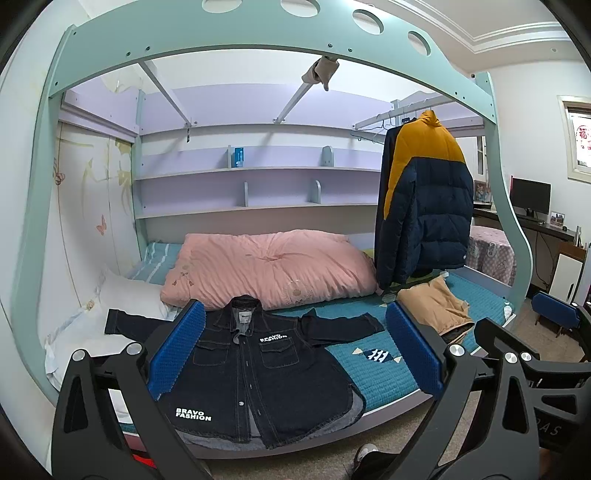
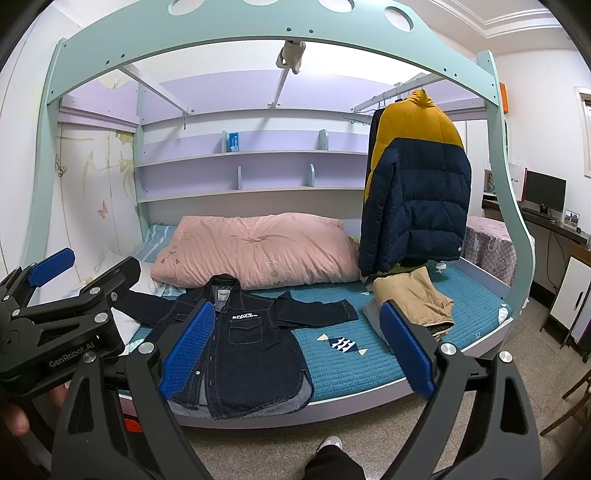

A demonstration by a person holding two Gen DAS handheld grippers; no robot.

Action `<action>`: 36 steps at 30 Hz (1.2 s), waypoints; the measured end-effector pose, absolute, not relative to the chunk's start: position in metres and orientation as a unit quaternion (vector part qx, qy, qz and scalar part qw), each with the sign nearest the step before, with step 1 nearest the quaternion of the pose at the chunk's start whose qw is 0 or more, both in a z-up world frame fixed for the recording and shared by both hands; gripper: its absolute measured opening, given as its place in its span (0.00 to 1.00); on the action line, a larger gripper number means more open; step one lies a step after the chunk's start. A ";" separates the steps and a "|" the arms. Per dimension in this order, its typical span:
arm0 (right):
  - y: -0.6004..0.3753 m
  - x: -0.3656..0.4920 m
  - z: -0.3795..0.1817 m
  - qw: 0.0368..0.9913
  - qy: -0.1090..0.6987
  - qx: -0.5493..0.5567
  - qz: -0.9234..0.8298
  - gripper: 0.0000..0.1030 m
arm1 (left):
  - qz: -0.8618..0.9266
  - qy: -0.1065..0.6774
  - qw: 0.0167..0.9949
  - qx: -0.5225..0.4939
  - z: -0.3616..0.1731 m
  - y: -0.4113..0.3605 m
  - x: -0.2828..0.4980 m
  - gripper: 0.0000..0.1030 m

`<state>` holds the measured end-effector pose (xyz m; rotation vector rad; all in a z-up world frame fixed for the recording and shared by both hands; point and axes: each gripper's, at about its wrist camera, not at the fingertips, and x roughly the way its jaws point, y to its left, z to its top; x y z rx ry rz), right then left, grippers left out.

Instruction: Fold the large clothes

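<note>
From my left wrist camera, the left gripper hangs with its blue pads spread wide and nothing between them, and the denim jacket lies straight ahead and below, framed in the gap. It is spread face up on the teal quilted bedspread, collar toward the pink duvet and hem hanging slightly over the near edge of the bed, so its long axis runs away from me; both sleeves stretch out sideways, the far one reaching onto the white pillow. At the right edge I catch the right gripper, off to that side over the floor. A folded tan garment sits well apart to the right, under the hanging navy-and-yellow puffer jacket. From the right wrist camera, the right gripper is likewise spread and empty, but here the denim jacket lies ahead and to the left, its body half behind my left pad, while the sleeve on my side points toward the open middle of the gap. The left gripper shows at the left edge with a hand under it. I judge the left tool is squarer to the body and the right nearer that sleeve, so a sleeve fold inward looks like the sensible opening. The bedspread is flat with bare room beside the jacket; the bunk frame arches overhead, and a desk with a monitor stands far right.
</note>
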<state>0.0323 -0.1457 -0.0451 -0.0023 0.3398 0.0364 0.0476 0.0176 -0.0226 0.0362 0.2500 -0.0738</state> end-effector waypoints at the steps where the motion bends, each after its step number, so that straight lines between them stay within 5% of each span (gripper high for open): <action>1: -0.145 0.032 -0.045 0.986 0.169 -0.001 0.018 0.85 | -0.037 0.124 0.991 0.018 -0.022 0.017 0.048 0.95; 36: -0.145 0.031 -0.044 0.985 0.170 0.006 0.019 0.85 | -0.036 0.123 0.992 0.017 -0.020 0.015 0.046 0.95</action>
